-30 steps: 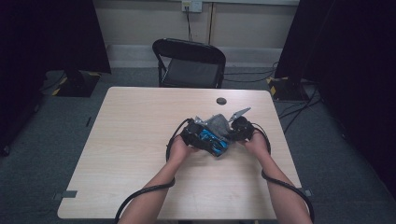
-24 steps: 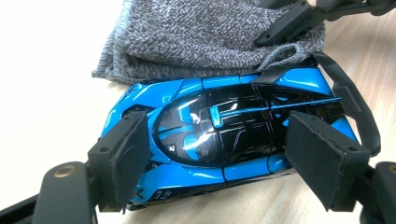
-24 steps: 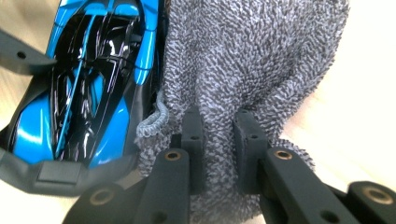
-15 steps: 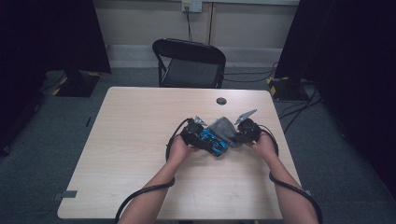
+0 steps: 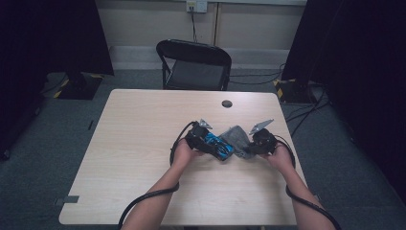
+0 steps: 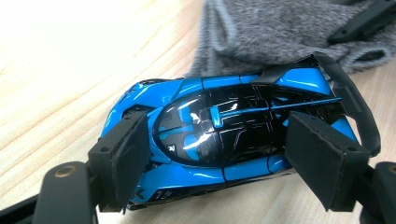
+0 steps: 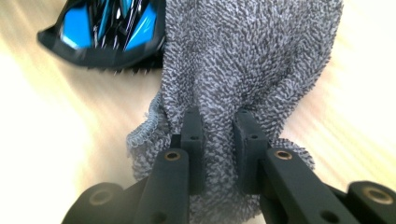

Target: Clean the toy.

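**Right hand slid outward with the cloth while the car stayed pinned**

Since the earlier frame, your right hand-held gripper (image 5: 249, 146) moved toward the right edge of the table (image 5: 134, 143), drawing the grey cloth (image 5: 235, 136) with it; your left hand-held gripper (image 5: 205, 139) kept its place. In the right gripper view the jaws were pinched tight on a fold of that cloth (image 7: 243, 60), the pile bunched between the pads. In the left gripper view the left hand-held gripper (image 6: 219, 154) held the blue toy car (image 6: 233, 126) across its body, one pad at the nose end and one at the tail by the wing, the jaws fairly wide to span it. The car sat on the table just right of centre, its far side touching the cloth.

You probably found the car small, light and rigid, with a glossy shell that could slip under the pads, so the grip across the solid body suited it; the thin rear wing looked like the fragile part and was best left alone. The cloth was soft and limp, so it likely needed a pinch well in from the hem
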The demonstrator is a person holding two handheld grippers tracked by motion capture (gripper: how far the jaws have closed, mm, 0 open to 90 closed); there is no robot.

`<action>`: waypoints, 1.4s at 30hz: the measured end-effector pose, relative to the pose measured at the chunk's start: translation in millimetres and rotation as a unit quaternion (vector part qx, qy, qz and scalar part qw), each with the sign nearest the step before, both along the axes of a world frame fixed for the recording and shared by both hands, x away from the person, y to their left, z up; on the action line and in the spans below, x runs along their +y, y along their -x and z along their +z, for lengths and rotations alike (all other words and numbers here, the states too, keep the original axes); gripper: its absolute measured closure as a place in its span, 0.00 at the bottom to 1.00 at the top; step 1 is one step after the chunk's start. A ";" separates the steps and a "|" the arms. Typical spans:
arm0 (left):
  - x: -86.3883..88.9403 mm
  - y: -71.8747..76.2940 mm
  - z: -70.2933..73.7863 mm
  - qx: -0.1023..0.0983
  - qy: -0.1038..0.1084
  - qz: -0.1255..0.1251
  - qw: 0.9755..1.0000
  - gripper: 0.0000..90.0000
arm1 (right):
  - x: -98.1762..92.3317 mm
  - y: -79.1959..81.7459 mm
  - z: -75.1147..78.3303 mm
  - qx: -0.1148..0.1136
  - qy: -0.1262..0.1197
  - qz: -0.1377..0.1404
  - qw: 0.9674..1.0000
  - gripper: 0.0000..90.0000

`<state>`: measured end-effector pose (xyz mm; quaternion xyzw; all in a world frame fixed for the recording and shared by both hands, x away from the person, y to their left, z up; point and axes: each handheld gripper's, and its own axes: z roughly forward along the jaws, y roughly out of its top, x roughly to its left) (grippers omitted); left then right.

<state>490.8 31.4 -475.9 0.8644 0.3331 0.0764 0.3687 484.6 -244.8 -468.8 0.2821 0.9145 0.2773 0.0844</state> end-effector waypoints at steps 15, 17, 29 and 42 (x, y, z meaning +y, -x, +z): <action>4.0 -1.3 3.6 0.031 0.017 0.021 0.999 0.20 | -34.7 25.2 18.7 -0.016 -0.026 -0.036 0.999 0.85; 5.8 1.1 6.1 0.021 -0.005 0.006 1.000 0.20 | -36.8 26.5 25.6 -0.020 -0.028 -0.039 0.999 0.85; 43.6 18.9 28.3 0.015 0.013 0.003 1.000 0.19 | -19.2 30.5 60.4 -0.048 -0.046 -0.026 0.997 0.85; 120.4 36.5 58.1 -0.008 0.034 0.023 0.999 0.20 | 61.7 40.8 66.1 -0.046 -0.064 0.060 0.995 0.85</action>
